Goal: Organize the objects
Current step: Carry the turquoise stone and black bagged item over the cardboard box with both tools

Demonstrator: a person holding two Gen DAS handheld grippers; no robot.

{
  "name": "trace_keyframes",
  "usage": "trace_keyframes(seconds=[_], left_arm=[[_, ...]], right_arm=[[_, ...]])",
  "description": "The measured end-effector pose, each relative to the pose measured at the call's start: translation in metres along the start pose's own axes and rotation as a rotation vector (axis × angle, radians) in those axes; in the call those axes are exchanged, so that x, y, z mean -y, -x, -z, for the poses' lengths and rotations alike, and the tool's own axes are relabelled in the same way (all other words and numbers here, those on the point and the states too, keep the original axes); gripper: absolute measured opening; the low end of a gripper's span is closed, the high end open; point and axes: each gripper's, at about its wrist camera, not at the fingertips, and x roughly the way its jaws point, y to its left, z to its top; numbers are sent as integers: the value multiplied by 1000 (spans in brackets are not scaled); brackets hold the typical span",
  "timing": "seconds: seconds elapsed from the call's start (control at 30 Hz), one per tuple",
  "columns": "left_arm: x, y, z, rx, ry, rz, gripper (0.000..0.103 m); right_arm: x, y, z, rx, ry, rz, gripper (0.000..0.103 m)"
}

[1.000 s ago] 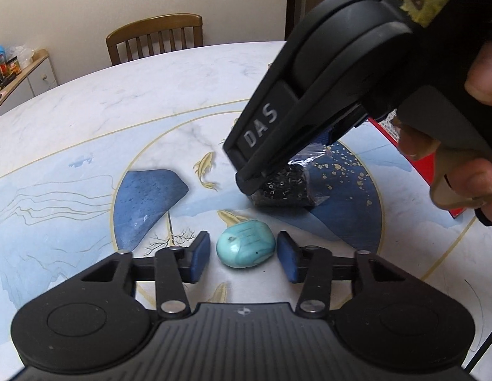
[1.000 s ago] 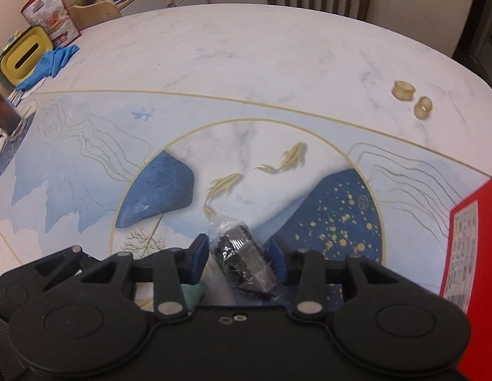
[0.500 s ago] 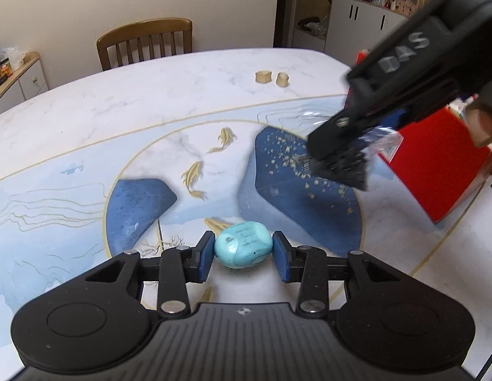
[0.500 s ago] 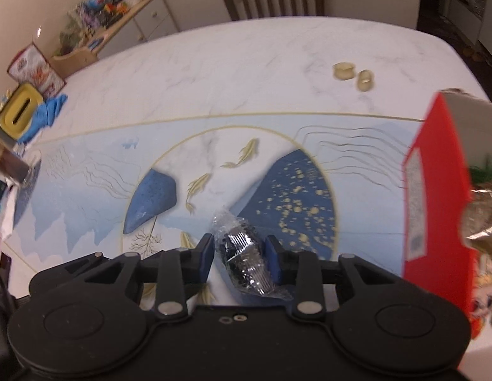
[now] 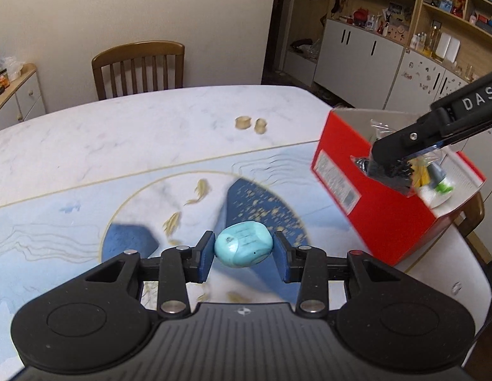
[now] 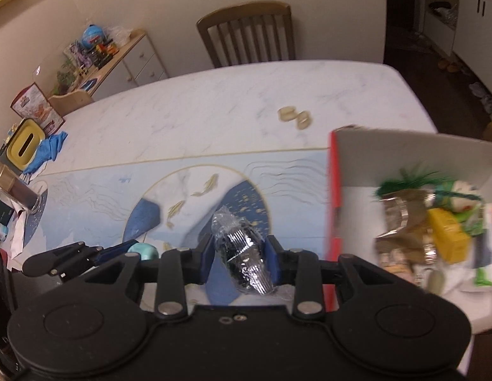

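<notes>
My left gripper (image 5: 244, 254) is shut on a turquoise oval case (image 5: 243, 243), held clear above the painted table (image 5: 119, 146). My right gripper (image 6: 239, 255) is shut on a clear plastic bag of small black parts (image 6: 242, 254). In the left wrist view the right gripper (image 5: 385, 168) hangs with the bag (image 5: 393, 174) over the near edge of an open red box (image 5: 372, 209). In the right wrist view the red box (image 6: 333, 190) lies just right of the bag, and the left gripper (image 6: 119, 250) with the case (image 6: 144, 250) sits low on the left.
The box holds several items, among them a yellow piece (image 6: 449, 235) and green ones. Two small tan rings (image 5: 250, 123) lie on the far marble part of the table. A wooden chair (image 5: 138, 66) stands behind it. A yellow-topped container (image 6: 22, 144) and a blue cloth (image 6: 47, 152) sit at the left edge.
My left gripper shut on the turquoise case and lifted it off the table. My right gripper rose and carried the bag rightward to the red box.
</notes>
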Motion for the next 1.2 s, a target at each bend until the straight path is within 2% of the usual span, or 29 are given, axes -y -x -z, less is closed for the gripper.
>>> trace_keyframes(seconds=[0.3,0.63,0.93,1.2], left_arm=[[44,5,-29,3,-14,54,39],[99,-6,-56,8,-39,87,39],[147,-33,-77,-7,-69,106,39],[179,-64,-96,-27,-93,115,39]], right_arm=[[31,43,1,68,12,17,33],[78,71,8,115,20,12,33],[128,75,14,112,-5,-4,33],[173,66,18,108,-36,25,33]])
